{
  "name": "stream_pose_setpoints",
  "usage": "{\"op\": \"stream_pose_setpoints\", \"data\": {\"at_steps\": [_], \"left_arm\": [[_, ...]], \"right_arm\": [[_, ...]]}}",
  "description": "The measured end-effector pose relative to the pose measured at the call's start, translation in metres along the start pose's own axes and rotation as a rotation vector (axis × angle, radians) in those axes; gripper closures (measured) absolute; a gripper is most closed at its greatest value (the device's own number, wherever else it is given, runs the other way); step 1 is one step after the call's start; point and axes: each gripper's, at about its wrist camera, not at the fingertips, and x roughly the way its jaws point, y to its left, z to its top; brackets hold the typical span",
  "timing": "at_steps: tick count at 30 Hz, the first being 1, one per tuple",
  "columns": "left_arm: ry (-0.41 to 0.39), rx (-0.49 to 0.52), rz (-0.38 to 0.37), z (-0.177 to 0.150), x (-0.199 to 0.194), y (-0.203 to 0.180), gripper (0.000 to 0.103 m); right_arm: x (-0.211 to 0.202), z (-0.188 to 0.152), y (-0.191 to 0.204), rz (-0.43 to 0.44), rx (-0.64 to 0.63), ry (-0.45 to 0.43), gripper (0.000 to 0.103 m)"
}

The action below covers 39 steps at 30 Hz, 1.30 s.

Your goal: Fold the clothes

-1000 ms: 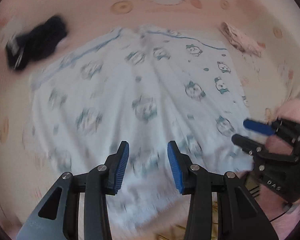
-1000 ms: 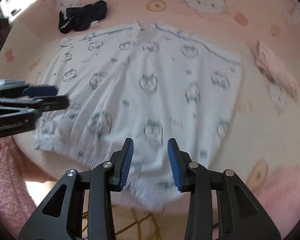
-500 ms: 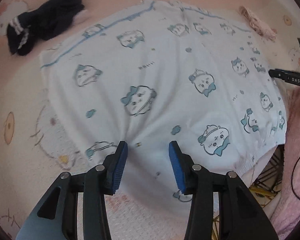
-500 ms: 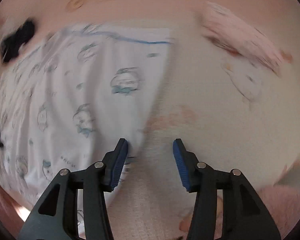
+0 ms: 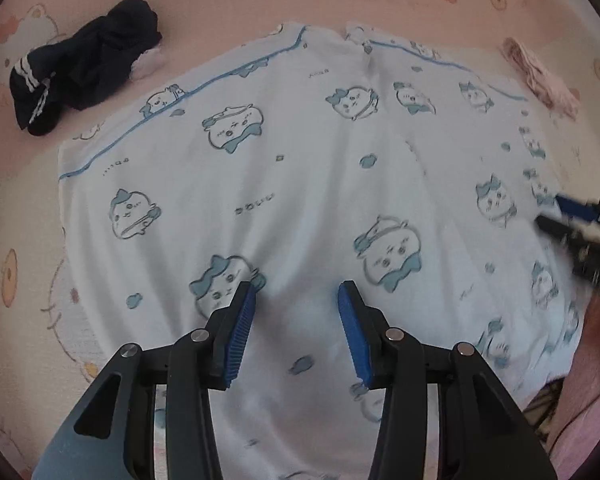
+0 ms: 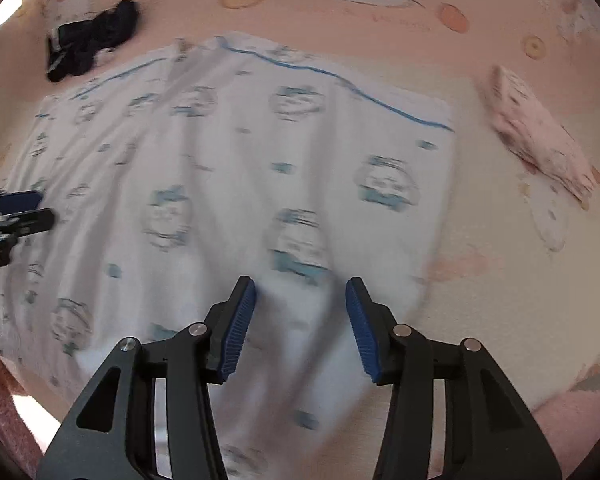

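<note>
Three garments: white shorts (image 5: 320, 184), dark bundle (image 5: 84, 64), pink piece (image 6: 540, 144) (both hand-held grippers wide).

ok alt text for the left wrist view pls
A white garment with blue cartoon prints lies spread flat on a pink sheet, the open left gripper over its near edge. A dark garment lies far left; the right gripper enters at right.

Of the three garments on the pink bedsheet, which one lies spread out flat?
The white cartoon-print garment with blue trim; the dark navy garment sits crumpled at far left, and the pale pink garment is bunched at far right.
</note>
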Motion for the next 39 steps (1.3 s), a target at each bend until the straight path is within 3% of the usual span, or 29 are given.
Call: {"op": "stream_pose_setpoints", "data": {"at_steps": [5, 6, 10, 15, 24, 27, 31, 32, 37, 39], "left_arm": [[0.050, -0.021, 0.051, 0.000, -0.006, 0.023, 0.056], [0.041, -0.036, 0.042, 0.000, -0.009, 0.026, 0.056], [-0.022, -0.032, 0.078, 0.007, -0.020, 0.022, 0.056], [-0.041, -0.040, 0.078, 0.024, -0.019, 0.013, 0.056], [-0.074, -0.116, -0.080, 0.062, 0.000, 0.012, 0.055], [-0.090, -0.151, -0.096, 0.062, 0.004, 0.030, 0.055], [-0.064, -0.220, -0.003, 0.051, 0.001, 0.077, 0.056], [-0.063, -0.248, 0.013, 0.047, -0.002, 0.090, 0.065], [-0.149, -0.439, -0.038, 0.022, -0.029, 0.141, 0.064], [-0.180, -0.470, -0.078, 0.013, -0.035, 0.148, 0.063]], "right_arm": [[-0.005, 0.002, -0.046, 0.011, 0.180, 0.035, 0.055], [-0.009, 0.005, -0.046, -0.020, 0.168, 0.013, 0.055], [-0.021, 0.018, -0.034, 0.007, 0.125, -0.066, 0.055], [-0.004, 0.036, 0.008, 0.039, 0.047, -0.061, 0.055], [0.022, 0.049, 0.024, 0.096, -0.016, -0.009, 0.055], [0.028, 0.052, 0.011, 0.056, 0.017, 0.002, 0.055], [0.033, 0.056, -0.016, -0.012, 0.097, 0.023, 0.055], [0.033, 0.056, -0.021, 0.001, 0.120, 0.027, 0.052], [0.024, 0.056, -0.006, -0.023, 0.095, -0.026, 0.052], [0.017, 0.055, 0.007, 0.029, 0.065, -0.061, 0.052]]}}
